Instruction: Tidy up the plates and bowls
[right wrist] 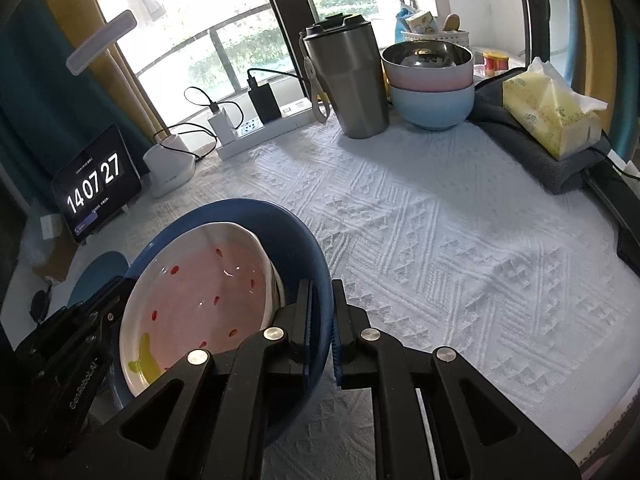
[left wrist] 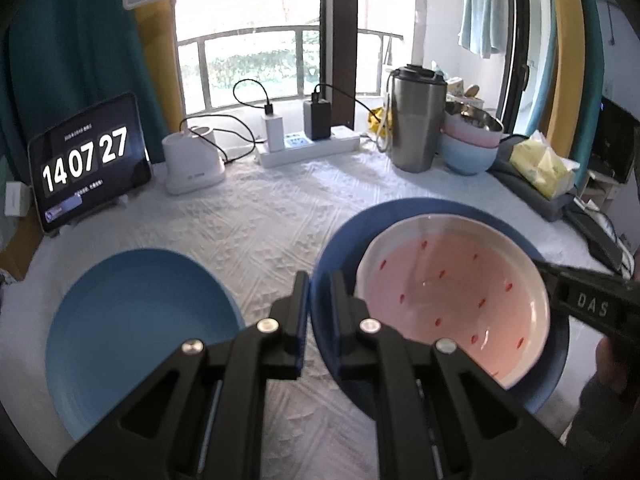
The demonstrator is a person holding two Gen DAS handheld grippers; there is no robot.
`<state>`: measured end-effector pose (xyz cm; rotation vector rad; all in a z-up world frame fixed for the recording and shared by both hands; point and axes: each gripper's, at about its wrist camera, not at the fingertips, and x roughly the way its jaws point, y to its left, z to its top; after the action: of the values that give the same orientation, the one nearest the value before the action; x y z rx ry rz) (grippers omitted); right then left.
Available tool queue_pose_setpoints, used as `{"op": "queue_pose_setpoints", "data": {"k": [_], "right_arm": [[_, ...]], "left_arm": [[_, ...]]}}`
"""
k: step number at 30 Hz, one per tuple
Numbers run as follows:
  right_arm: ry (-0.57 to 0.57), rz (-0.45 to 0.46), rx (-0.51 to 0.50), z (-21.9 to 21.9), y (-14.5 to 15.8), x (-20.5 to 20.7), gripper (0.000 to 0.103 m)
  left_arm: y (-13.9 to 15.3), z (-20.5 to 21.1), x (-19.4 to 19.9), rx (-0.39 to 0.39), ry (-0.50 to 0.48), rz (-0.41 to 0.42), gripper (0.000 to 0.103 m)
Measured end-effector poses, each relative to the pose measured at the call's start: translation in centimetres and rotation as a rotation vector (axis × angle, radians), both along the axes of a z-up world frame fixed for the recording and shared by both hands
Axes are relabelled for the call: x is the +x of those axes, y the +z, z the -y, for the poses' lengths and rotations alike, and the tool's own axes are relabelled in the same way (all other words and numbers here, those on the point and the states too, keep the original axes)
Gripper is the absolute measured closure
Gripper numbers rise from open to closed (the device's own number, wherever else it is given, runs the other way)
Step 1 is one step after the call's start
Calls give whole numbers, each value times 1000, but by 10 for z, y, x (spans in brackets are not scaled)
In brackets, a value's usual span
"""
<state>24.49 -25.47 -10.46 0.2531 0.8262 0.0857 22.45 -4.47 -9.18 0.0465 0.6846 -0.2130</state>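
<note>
A dark blue plate (left wrist: 344, 236) is held tilted above the white tablecloth, with a pink-and-white watermelon-pattern bowl (left wrist: 452, 296) lying in it. My left gripper (left wrist: 320, 280) is shut on the plate's left rim. My right gripper (right wrist: 321, 286) is shut on its right rim (right wrist: 312, 256); the bowl (right wrist: 200, 284) lies left of it. The right gripper also shows at the right in the left wrist view (left wrist: 592, 300). A light blue plate (left wrist: 136, 336) lies on the cloth at the left. Stacked bowls, steel in pink in light blue (right wrist: 430, 84), stand at the back.
A steel tumbler (right wrist: 348, 84) stands beside the stacked bowls. A tissue pack (right wrist: 552, 112) lies on a folded grey cloth at the right. A power strip with chargers (left wrist: 304, 140), a white device (left wrist: 192, 160) and a tablet clock (left wrist: 88, 160) line the back and left.
</note>
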Motion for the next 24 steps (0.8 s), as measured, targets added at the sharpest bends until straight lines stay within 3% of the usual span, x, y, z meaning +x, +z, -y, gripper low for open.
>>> {"op": "queue_pose_setpoints", "data": {"k": [24], "right_arm": [[-15, 46, 17, 3, 19, -9, 93]], "left_arm": [[3, -5, -8, -100, -25, -1, 95]]}}
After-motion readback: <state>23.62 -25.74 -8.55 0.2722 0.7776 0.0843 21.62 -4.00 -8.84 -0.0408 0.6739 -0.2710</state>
